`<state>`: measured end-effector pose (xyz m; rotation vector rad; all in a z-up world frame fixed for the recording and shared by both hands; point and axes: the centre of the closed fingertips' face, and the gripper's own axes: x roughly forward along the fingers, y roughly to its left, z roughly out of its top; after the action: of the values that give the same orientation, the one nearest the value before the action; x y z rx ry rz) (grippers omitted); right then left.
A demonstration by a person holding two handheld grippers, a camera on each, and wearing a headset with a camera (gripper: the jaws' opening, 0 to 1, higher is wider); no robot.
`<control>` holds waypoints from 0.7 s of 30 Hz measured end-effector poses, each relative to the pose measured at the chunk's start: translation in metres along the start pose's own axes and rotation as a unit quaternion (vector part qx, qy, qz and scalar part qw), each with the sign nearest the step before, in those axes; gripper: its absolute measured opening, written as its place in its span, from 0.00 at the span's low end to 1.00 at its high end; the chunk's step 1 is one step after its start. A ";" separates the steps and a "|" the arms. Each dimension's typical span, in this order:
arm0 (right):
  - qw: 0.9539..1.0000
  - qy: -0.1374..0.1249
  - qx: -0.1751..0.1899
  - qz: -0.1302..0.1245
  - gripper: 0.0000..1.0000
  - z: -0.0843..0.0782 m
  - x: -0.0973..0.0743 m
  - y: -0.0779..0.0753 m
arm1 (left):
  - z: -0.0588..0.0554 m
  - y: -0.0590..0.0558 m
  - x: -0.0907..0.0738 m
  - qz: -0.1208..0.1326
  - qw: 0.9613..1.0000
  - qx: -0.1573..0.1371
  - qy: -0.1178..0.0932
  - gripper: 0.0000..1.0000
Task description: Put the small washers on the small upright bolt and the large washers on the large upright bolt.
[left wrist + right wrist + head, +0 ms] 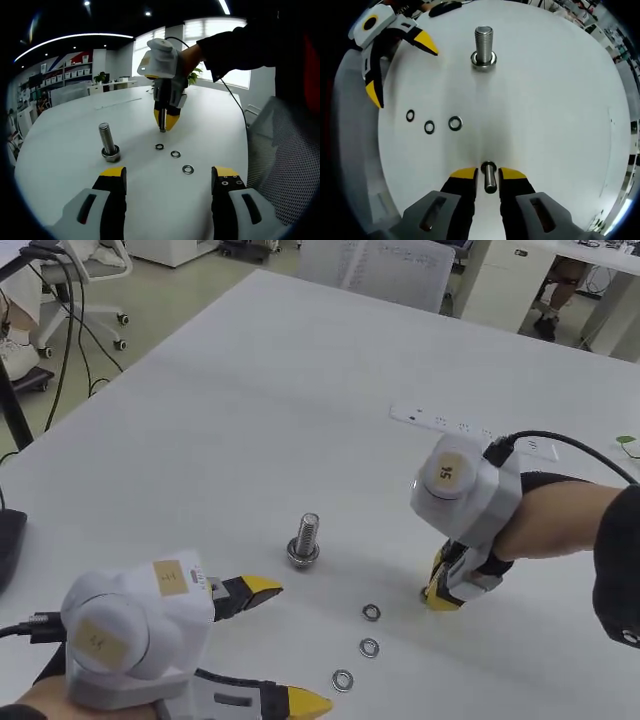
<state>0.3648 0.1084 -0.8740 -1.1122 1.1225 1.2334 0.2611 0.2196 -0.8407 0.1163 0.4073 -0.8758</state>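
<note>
In the head view, the right gripper points steeply down at the white tabletop, at 3 o'clock from the large threaded steel bolt. The large bolt stands upright with a wide ring at its foot. Three small silver ring washers lie flat in a line at 5 o'clock from it, between the two grippers. The left gripper sits low at 7 o'clock, jaws spread wide. A dark-sleeved hand reaches in from 3 o'clock to hold the right gripper. A white power strip lies at 1 o'clock and a grey office chair stands at 12.

In the left gripper view, the left gripper has its yellow-tipped jaws far apart with nothing between them. The washers lie just ahead at 12 o'clock and the large bolt at 10. Beyond the washers the right gripper hangs vertically, with a small grey steel bolt upright between its tips. Shelves and bright windows line the room behind.

In the right gripper view, the right gripper has its jaws drawn in tight on the small bolt. The large bolt is at 12 o'clock, the washers at 10, and the left gripper at 11.
</note>
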 end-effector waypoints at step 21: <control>0.999 -0.011 0.031 -0.006 0.27 -0.022 -0.008 -0.004 | 0.001 -0.001 0.002 -0.002 1.000 0.003 0.001 0.69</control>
<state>0.3679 0.0855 -0.8681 -1.0545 1.1282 1.1914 0.2618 0.2175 -0.8405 0.1207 0.4068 -0.8814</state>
